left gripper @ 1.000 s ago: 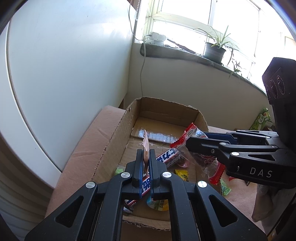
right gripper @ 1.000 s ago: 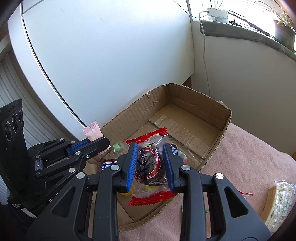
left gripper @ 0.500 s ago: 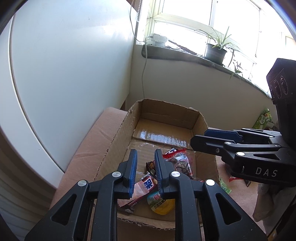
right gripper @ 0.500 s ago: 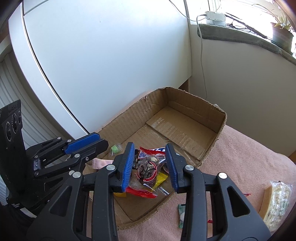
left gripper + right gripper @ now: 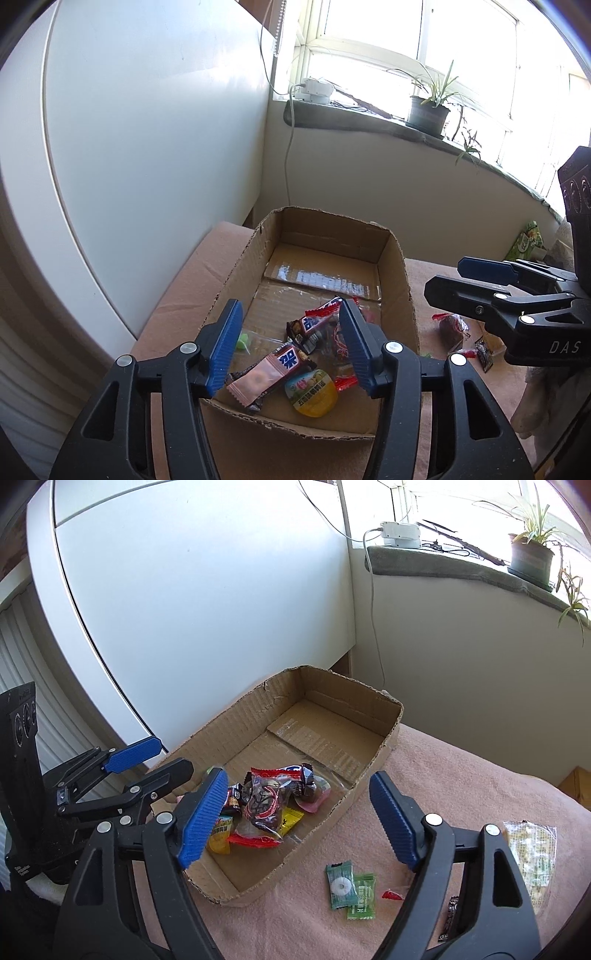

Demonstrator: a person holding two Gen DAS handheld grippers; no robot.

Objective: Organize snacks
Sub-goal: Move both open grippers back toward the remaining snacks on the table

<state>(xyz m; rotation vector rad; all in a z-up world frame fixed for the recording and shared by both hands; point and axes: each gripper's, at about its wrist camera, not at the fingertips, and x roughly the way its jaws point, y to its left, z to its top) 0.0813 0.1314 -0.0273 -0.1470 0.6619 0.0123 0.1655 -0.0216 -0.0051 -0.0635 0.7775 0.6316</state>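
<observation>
An open cardboard box [image 5: 243, 258] [image 5: 384, 746] sits on a pink cloth. Its near end holds several snacks: a pink wrapped bar [image 5: 266, 376], a yellow jelly cup [image 5: 311, 393], and a red-edged clear packet [image 5: 264, 808]. My left gripper [image 5: 290, 347] is open and empty above the box's near end; it also shows in the right wrist view [image 5: 147, 757]. My right gripper [image 5: 297, 818] is open and empty over the box's right wall; it also shows in the left wrist view [image 5: 476, 280].
Loose snacks lie on the cloth right of the box: two green sachets [image 5: 351, 890], a clear bag of crackers [image 5: 532, 853], a brown packet [image 5: 452, 328]. A white panel [image 5: 129, 129] stands left. A windowsill with a potted plant [image 5: 430, 110] is behind.
Both grippers let go of their snacks. The pink bar and the red-edged packet dropped into the box. Both jaws opened wide and both grippers drew back and up.
</observation>
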